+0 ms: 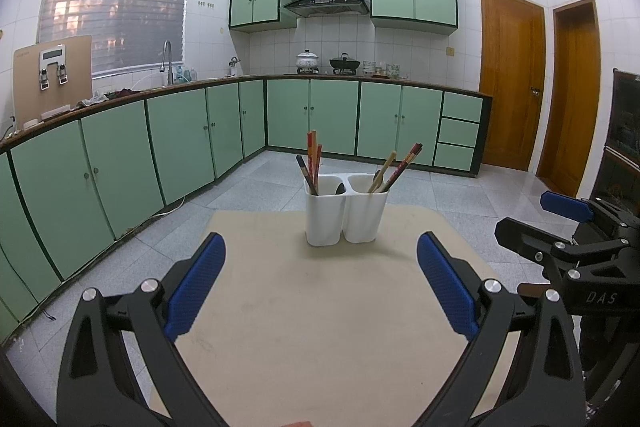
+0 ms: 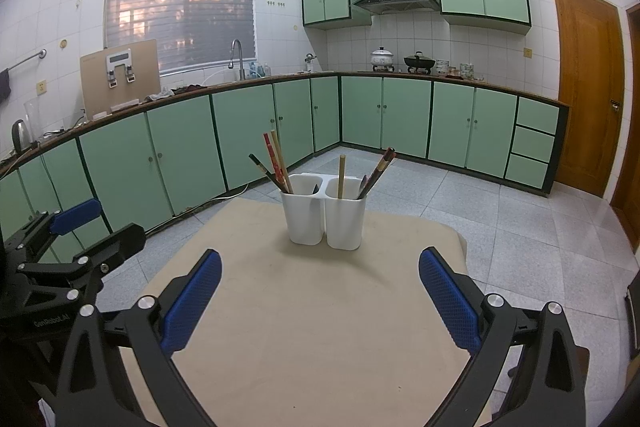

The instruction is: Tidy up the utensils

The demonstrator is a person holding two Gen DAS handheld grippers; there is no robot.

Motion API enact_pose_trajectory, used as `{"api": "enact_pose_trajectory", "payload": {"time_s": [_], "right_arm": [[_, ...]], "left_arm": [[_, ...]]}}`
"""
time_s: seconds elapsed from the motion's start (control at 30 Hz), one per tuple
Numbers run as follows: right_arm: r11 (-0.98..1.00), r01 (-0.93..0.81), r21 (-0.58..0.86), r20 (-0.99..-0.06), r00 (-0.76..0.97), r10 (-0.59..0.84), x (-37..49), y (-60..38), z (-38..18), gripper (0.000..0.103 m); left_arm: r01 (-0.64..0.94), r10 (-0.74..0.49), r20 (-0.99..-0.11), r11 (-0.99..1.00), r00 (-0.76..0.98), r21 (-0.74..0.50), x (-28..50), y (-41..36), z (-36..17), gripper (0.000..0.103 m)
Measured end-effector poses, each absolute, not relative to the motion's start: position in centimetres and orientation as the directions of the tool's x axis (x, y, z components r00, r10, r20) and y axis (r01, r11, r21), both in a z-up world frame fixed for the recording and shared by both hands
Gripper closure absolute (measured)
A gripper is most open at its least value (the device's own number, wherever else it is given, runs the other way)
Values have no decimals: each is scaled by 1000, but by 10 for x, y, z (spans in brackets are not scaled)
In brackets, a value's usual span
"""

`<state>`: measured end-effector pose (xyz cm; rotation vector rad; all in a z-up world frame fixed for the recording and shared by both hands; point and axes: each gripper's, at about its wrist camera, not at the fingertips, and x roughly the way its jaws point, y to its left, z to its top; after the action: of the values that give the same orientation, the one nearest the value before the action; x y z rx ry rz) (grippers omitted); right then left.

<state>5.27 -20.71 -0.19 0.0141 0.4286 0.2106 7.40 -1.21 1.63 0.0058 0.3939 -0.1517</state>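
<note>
A white two-compartment utensil holder (image 1: 345,213) (image 2: 325,217) stands upright on the far half of a beige table (image 1: 320,307) (image 2: 312,307). Red, wooden and dark chopsticks (image 1: 313,163) (image 2: 276,163) lean in its left compartment, with a dark spoon tip beside them. More chopsticks (image 1: 396,169) (image 2: 376,169) lean in the right compartment. My left gripper (image 1: 321,283) is open, short of the holder, with nothing between its blue pads. My right gripper (image 2: 320,297) is likewise open and empty. Each gripper shows at the edge of the other's view, the right one (image 1: 568,223) and the left one (image 2: 72,239).
The table stands in a kitchen with green cabinets (image 1: 180,143) along the left and back walls, grey floor tiles (image 1: 460,195) around it, and wooden doors (image 1: 512,79) at the right. A sink tap (image 1: 167,61) and pots (image 1: 307,61) sit on the far counter.
</note>
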Motion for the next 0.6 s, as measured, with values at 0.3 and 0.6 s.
{"api": "enact_pose_trajectory", "payload": {"time_s": [0.3,0.6], "right_arm": [[978,-200,59,-413,887,206,54,-207,-3,6],[978,-199,61,-414,886,206,55,-207,-4,6]], "left_arm": [[146,-144,-384,989,912,-25,74,-13,16,9],[145,-144,-387,989,911,-26,73,-13,15,9]]}}
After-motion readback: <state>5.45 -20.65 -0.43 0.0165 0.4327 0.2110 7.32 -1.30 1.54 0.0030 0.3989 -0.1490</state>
